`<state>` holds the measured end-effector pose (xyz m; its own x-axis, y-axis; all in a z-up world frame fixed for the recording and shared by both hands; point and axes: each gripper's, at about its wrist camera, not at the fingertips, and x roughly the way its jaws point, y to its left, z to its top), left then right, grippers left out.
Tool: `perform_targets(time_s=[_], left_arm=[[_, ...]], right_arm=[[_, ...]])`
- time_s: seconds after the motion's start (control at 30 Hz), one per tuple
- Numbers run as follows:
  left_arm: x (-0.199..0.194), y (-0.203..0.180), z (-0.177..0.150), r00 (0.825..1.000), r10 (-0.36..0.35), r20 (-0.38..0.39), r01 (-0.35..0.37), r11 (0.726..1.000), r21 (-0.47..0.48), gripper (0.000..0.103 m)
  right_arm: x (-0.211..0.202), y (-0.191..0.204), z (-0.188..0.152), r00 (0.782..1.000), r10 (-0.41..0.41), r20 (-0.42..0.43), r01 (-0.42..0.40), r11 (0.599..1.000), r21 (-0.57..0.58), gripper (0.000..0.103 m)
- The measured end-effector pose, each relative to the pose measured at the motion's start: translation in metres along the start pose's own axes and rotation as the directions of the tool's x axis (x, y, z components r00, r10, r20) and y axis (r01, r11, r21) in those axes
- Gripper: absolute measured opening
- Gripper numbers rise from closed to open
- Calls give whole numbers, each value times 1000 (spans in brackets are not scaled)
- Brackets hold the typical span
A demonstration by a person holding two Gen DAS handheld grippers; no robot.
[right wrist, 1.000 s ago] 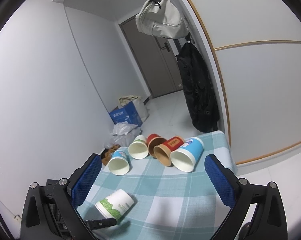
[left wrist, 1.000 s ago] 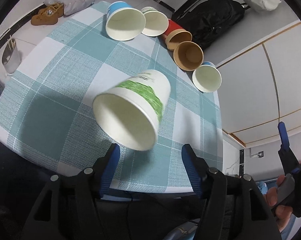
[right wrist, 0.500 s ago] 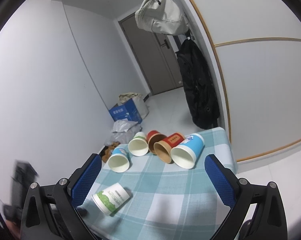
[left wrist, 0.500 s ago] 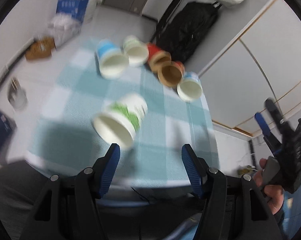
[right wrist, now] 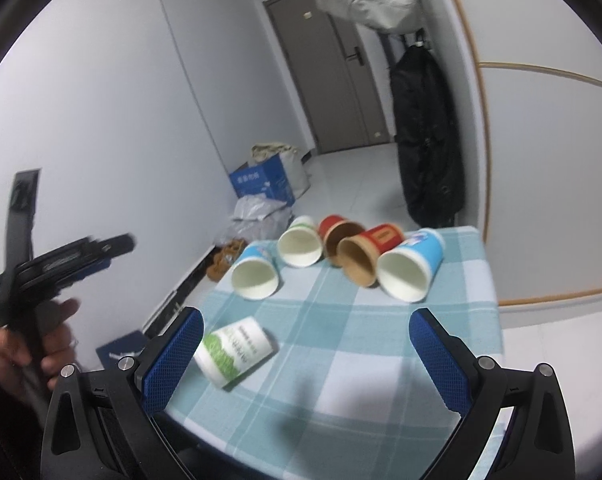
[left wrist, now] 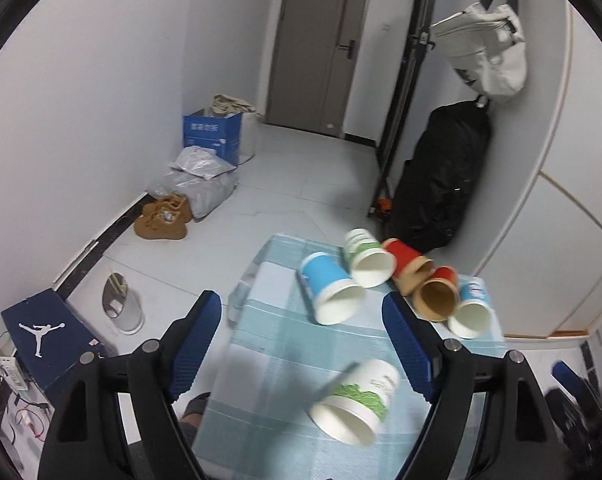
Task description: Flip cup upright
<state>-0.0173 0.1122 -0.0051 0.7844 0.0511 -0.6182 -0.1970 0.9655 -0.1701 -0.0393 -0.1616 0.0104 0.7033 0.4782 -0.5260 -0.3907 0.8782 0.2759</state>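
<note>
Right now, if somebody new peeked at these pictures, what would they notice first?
Probably the row of tipped-over cups at the far end of the checked table, their mouths facing the cameras. Next, the green-and-white cup lying alone on its side nearer, by the table's left edge. Both blue-padded tongs, left tongs and right tongs, are wide open and empty.

Blue box (left wrist: 212, 136), brown shoes (left wrist: 163, 222)

The green-print cup (right wrist: 233, 351) is showing matt paper. The bench (right wrist: 365, 360) is wearing woven checked cloth. Each hand-held gripper is presenting matt black plastic, with rough blue textured pads (right wrist: 172, 358). The floor (left wrist: 301, 184) is looking glossy, tiled.
</note>
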Motion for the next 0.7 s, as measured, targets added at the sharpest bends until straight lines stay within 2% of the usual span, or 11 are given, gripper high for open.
perform_targets(time_s=[0.17, 0.3, 0.57, 0.7], left_arm=[[12, 24, -5, 999, -19, -48, 16, 998, -65, 79], [7, 41, 2, 999, -20, -50, 14, 992, -123, 79], [10, 50, 4, 996, -39, -78, 28, 989, -143, 79], [9, 53, 7, 996, -45, -71, 34, 989, -143, 79]], right_arm=[[29, 25, -13, 995, 26, -98, -24, 999, 26, 103], [59, 49, -24, 987, 39, -155, -33, 999, 43, 103], [92, 92, -42, 980, -36, -194, 29, 999, -40, 103], [105, 105, -48, 970, -117, -211, 100, 991, -93, 98]])
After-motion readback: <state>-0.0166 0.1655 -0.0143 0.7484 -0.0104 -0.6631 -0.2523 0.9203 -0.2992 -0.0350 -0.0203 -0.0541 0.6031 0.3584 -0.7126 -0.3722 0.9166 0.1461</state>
